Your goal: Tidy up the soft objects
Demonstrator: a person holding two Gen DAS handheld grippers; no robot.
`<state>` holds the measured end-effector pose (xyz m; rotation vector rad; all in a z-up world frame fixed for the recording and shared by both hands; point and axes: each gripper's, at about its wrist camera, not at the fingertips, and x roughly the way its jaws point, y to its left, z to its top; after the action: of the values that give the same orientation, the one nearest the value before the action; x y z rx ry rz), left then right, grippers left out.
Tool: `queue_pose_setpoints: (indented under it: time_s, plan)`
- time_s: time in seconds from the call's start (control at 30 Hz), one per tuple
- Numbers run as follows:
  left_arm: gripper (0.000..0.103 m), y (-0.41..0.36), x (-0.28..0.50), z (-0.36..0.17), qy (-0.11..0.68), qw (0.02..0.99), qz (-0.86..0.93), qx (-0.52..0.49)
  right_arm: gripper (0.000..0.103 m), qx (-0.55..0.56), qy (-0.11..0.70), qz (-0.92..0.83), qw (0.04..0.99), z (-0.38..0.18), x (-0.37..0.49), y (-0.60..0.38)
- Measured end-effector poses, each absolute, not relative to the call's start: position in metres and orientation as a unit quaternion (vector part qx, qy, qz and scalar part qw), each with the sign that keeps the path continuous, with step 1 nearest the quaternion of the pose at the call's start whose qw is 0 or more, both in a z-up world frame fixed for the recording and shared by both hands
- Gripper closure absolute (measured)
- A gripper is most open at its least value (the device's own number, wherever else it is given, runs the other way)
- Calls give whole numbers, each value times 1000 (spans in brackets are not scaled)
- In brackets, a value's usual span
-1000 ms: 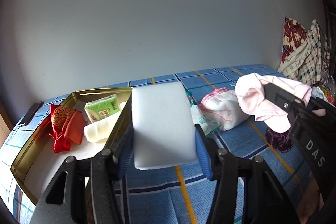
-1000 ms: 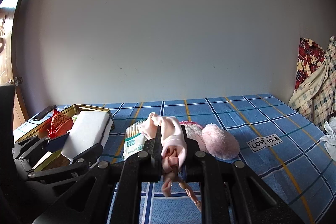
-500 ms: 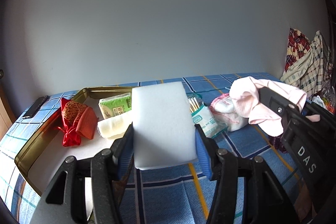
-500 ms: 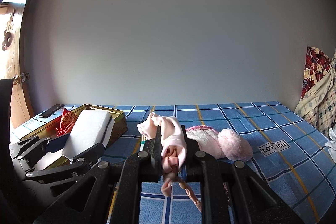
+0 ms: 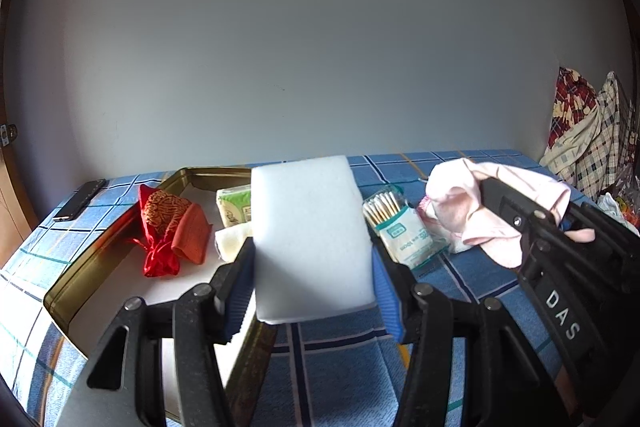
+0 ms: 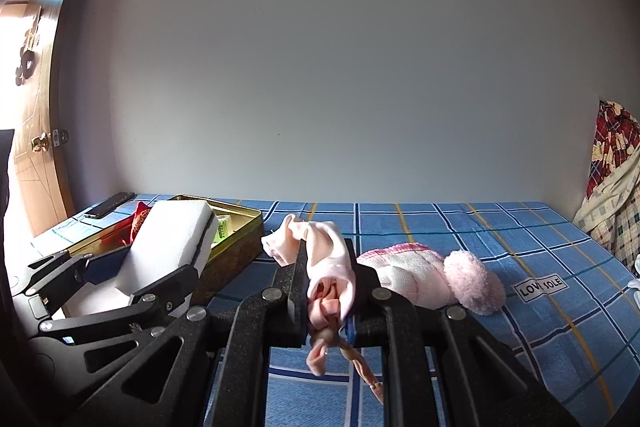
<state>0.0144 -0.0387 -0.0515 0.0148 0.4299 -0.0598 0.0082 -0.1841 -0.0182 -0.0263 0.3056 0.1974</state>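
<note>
My left gripper (image 5: 312,259) is shut on a white foam sponge (image 5: 310,235) and holds it above the right rim of the gold tin tray (image 5: 76,279). The sponge also shows in the right wrist view (image 6: 168,251). My right gripper (image 6: 328,267) is shut on a pale pink sock (image 6: 324,259), which also shows in the left wrist view (image 5: 480,211), to the right of the tray. The tray holds a red pouch (image 5: 168,227), a green tissue pack (image 5: 232,203) and a cream cloth roll (image 5: 232,243).
A cotton swab packet (image 5: 400,227) lies on the blue plaid sheet (image 6: 520,235) right of the tray. A white-and-pink pom-pom sock (image 6: 436,279) lies beyond the right gripper. A phone (image 5: 80,205) lies at far left. Plaid clothes (image 5: 588,131) hang at right.
Both grippers moved left toward the tray while keeping their loads. The tray contents now sit closer to the sponge, and the swab packet has come into view.
</note>
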Motion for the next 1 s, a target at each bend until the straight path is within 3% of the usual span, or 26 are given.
queue_pose_setpoints:
  time_s: [0.67,1.0]
  plan:
    - [49,28,10,-26,194,981,24,0,89,-25,136,145,980,-4,21,-144]
    - [49,69,48,-15,256,967,4,0,89,-29,134,180,974,4,32,-122]
